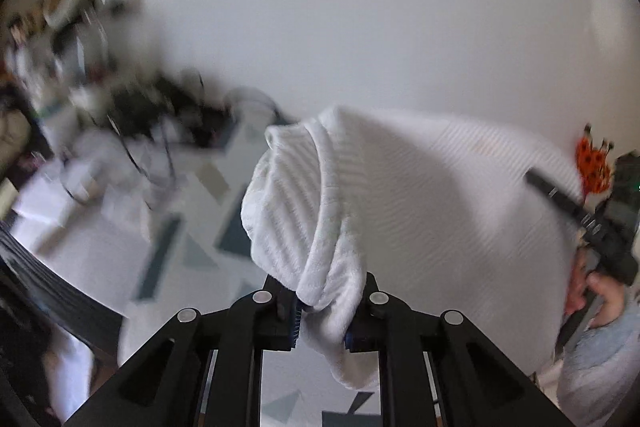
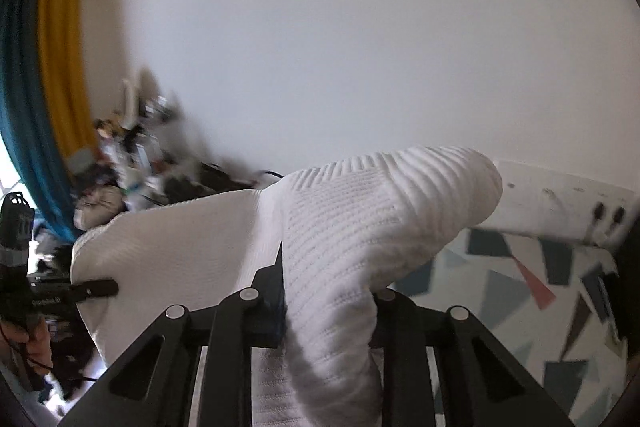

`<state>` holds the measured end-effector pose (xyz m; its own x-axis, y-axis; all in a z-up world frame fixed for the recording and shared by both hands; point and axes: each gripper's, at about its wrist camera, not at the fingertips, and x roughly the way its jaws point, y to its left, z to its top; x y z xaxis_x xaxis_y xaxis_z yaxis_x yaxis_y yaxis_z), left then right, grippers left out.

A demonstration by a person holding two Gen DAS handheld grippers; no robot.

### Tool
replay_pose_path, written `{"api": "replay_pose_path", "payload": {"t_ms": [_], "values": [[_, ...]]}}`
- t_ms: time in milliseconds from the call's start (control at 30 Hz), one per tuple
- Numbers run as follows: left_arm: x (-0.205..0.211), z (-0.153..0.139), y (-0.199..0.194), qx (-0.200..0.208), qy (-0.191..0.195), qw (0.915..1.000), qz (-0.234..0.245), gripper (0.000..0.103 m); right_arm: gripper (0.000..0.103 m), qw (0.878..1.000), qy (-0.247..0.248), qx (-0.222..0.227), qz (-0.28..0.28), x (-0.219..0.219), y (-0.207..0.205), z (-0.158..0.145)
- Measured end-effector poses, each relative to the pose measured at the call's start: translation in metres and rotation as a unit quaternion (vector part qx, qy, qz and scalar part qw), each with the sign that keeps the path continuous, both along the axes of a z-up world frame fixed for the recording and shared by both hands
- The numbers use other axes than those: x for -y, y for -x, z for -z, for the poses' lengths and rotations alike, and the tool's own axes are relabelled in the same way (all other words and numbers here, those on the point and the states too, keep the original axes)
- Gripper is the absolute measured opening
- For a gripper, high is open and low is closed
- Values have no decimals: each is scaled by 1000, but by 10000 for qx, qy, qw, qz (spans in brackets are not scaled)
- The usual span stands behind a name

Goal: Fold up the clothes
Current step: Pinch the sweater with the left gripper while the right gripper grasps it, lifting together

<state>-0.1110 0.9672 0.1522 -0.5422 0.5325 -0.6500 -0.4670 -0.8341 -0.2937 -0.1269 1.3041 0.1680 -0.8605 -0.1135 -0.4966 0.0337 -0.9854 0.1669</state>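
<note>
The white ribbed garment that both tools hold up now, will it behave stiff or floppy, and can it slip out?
The white ribbed garment looks floppy: it bunches at the left tool and the right tool and curves loosely between them. It seems thick and soft, so probably light but bulky. The textured knit, clamped in thick folds, is unlikely to slip easily.

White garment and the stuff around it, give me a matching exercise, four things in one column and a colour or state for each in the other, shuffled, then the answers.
Things:
1. white garment
2. left hand-held gripper
3. curtain
4. bedcover

Descriptions:
A. yellow and blue
B. pale with dark triangles
C. ribbed, held up at two spots
D. shut on bunched fabric

Pairs: 1-C, 2-D, 3-A, 4-B
</note>
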Motion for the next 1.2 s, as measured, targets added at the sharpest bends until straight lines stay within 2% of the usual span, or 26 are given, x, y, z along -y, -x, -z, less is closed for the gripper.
{"api": "replay_pose_path", "payload": {"t_ms": [100, 167, 233, 367, 533, 733, 800, 933, 1033, 1133, 1200], "values": [[23, -52, -18, -482, -101, 9981, -377, 14, 22, 9986, 68, -287, -433, 11, 5, -20], [42, -74, -32, -640, -97, 9959, -638, 14, 22, 9963, 134, -476, -703, 26, 5, -34], [64, -85, -45, -675, -9, 9936, -905, 14, 22, 9934, 225, -581, -964, 45, 6, -44], [125, -94, -76, -698, -120, 9853, -1557, 14, 22, 9850, 325, -613, -1578, 95, 15, -58], [216, -73, -102, -480, -199, 9680, -2456, 14, 22, 9672, 207, -426, -2498, 193, 30, -56], [331, -34, -119, -27, -261, 9448, -3266, 14, 22, 9467, 117, 85, -3219, 328, 54, -28], [368, -23, -124, 100, -250, 9366, -3494, 14, 22, 9408, -20, 185, -3384, 375, 58, -20], [424, -9, -126, 215, 85, 9294, -3684, 14, 22, 9303, -264, 346, -3642, 460, 59, -5], [460, 3, -127, 315, 318, 9238, -3803, 14, 22, 9264, -220, 484, -3727, 506, 56, 4], [491, 11, -134, 440, 324, 9107, -4094, 14, 22, 9206, -197, 545, -3861, 549, 58, 16], [514, 16, -140, 539, 257, 8982, -4356, 14, 22, 9137, -177, 647, -4009, 574, 65, 24]]}}
